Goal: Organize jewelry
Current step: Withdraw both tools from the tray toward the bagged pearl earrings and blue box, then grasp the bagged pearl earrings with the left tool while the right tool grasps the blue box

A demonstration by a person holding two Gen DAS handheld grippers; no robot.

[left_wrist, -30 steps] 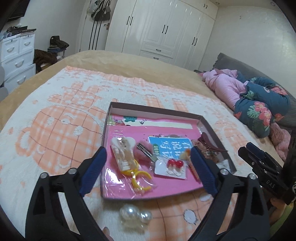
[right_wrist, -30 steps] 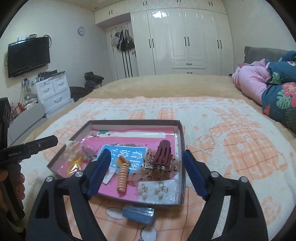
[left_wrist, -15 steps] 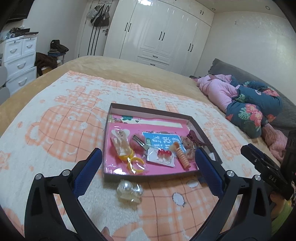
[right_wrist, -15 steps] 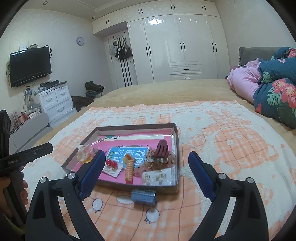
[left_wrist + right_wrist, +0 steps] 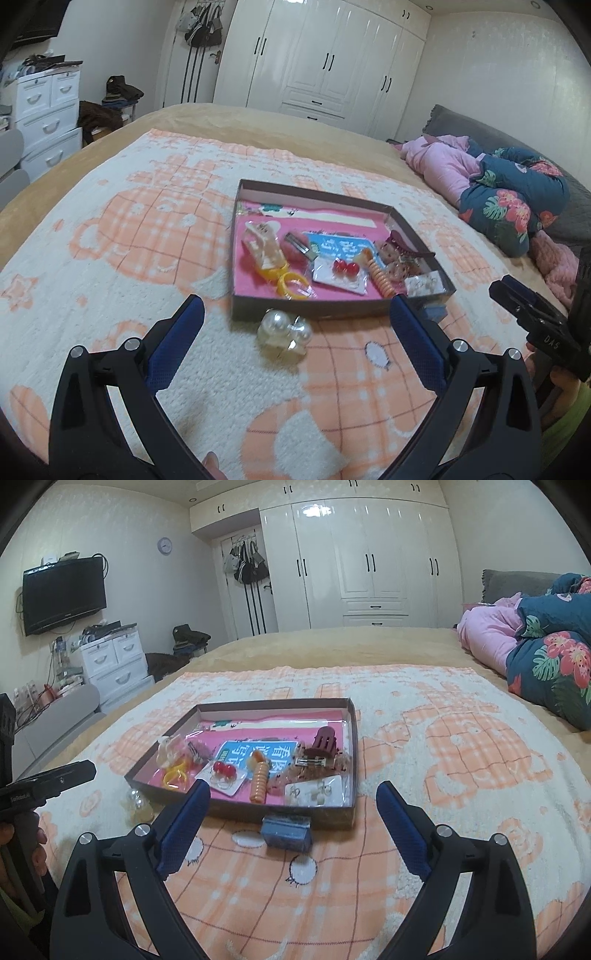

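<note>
A shallow brown box [image 5: 317,314] with a pink floor lies on the bed blanket; it also shows in the right wrist view [image 5: 236,806]. Inside lie a cream hair clip [image 5: 264,245], yellow rings [image 5: 291,286], red ball earrings on a card [image 5: 345,268], an orange spiral tie [image 5: 259,782], a maroon claw clip [image 5: 323,740] and an earring card [image 5: 317,790]. A clear pearl piece [image 5: 284,334] lies on the blanket before the box. A small blue box [image 5: 286,830] lies against the box's front wall. My left gripper [image 5: 295,328] and right gripper [image 5: 293,805] are open and empty, held back from the box.
The orange and white blanket [image 5: 129,236] covers the bed. Pink and floral bedding [image 5: 509,192] is piled at the right. White wardrobes [image 5: 369,554] stand behind; white drawers [image 5: 114,661] and a TV [image 5: 62,592] are at the left.
Both grippers have drawn back and up from the box, which now looks smaller and farther. Both stay open. Nothing in the box has moved.
</note>
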